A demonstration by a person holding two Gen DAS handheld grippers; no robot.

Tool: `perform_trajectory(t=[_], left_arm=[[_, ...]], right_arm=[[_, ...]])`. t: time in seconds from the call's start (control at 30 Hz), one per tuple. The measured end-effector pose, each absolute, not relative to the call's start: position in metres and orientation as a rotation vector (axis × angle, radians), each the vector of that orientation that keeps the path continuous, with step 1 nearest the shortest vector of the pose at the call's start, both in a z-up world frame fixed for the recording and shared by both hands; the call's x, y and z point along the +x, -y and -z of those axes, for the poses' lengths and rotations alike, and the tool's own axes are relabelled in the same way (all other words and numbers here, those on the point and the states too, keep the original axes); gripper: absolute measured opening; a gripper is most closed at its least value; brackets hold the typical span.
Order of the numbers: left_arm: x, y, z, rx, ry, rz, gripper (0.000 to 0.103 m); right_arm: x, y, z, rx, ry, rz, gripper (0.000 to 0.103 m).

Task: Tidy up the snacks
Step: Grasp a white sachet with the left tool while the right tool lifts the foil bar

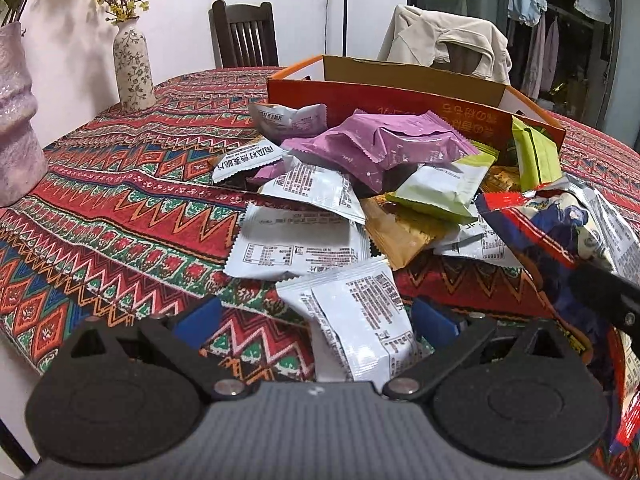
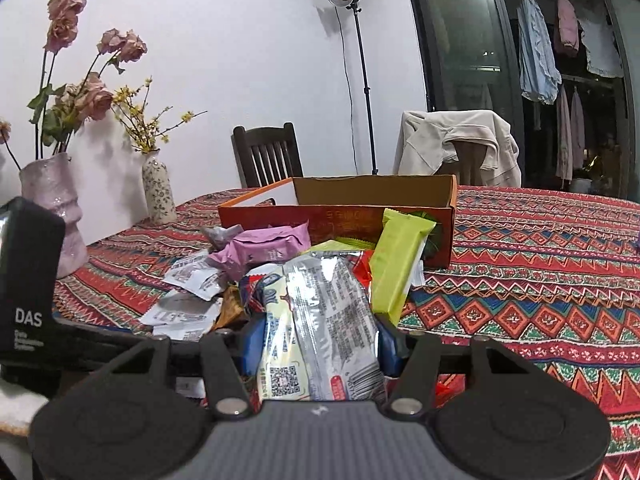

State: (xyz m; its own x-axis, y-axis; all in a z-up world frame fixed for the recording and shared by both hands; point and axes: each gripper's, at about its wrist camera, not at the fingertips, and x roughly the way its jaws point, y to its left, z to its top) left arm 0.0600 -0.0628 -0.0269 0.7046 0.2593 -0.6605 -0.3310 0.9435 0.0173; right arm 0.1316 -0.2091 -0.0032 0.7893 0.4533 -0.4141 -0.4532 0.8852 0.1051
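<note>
A heap of snack packets lies on the patterned tablecloth in front of an open orange cardboard box (image 1: 400,98) (image 2: 340,220). On top of it are a purple packet (image 1: 384,144) (image 2: 264,248), green packets (image 1: 440,190) (image 2: 396,264) and several white packets. My left gripper (image 1: 318,316) is open, its blue pads wide apart. A white packet (image 1: 360,316) lies between them, untouched. My right gripper (image 2: 322,342) is shut on a large silver and yellow snack bag (image 2: 328,320). The left wrist view shows that bag's red and blue printed side (image 1: 560,232) at the right edge.
A pink vase (image 1: 16,120) (image 2: 52,208) and a floral vase (image 1: 134,68) (image 2: 158,188) stand at the table's left. Two chairs, one draped with a beige jacket (image 2: 460,144), stand behind the table. A black housing marked DAS (image 2: 28,280) is at the left.
</note>
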Motion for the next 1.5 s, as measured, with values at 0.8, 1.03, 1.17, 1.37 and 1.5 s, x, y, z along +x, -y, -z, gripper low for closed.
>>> perform_trajectory(t=[0.8, 1.03, 1.17, 1.37, 1.5], left_arm=[[0.014, 0.049, -0.012, -0.053, -0.527, -0.033, 0.041], [0.028, 0.045, -0.047, -0.029, -0.394, 0.003, 0.041], [0.049, 0.041, -0.066, -0.033, -0.347, 0.007, 0.041], [0.086, 0.032, -0.087, -0.057, -0.295, 0.005, 0.042], [0.118, 0.027, -0.097, -0.069, -0.274, 0.001, 0.042]], right_arm=[[0.104, 0.191, -0.017, -0.045, -0.396, -0.429, 0.055], [0.123, 0.184, -0.036, -0.060, -0.346, -0.388, 0.055], [0.142, 0.179, -0.050, -0.062, -0.317, -0.366, 0.055], [0.183, 0.171, -0.072, -0.059, -0.295, -0.330, 0.055], [0.216, 0.161, -0.085, -0.064, -0.289, -0.301, 0.055]])
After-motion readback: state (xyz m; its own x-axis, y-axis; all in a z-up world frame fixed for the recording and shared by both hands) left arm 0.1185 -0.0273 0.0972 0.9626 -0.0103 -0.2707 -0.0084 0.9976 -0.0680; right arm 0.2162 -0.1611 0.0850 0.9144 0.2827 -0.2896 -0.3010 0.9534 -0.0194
